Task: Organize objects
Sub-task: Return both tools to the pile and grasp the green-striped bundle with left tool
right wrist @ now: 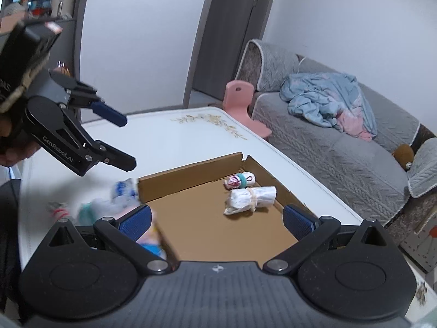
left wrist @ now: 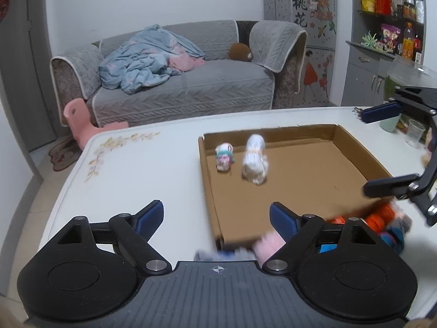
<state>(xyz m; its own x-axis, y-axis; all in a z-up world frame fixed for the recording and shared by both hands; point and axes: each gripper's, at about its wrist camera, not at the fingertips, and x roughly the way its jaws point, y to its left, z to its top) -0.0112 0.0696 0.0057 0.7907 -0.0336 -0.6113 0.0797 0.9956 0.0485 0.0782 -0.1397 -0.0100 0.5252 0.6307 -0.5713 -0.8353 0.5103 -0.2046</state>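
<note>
Hovering over the surface [left wrist: 153,169], both left tongs [left wrist: 217,216] and right tongs [right wrist: 217,220] gape empty; two rolled bundles [left wrist: 255,161] lie in the cardboard tray [left wrist: 352,142]; loose items [left wrist: 382,218] wait just outside its near edge; advisable: descend squarely on one piece.

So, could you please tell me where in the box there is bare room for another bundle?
The cardboard box floor is bare right of the white bundle and small bundle. Its near edge is crowded with rolled items.
</note>
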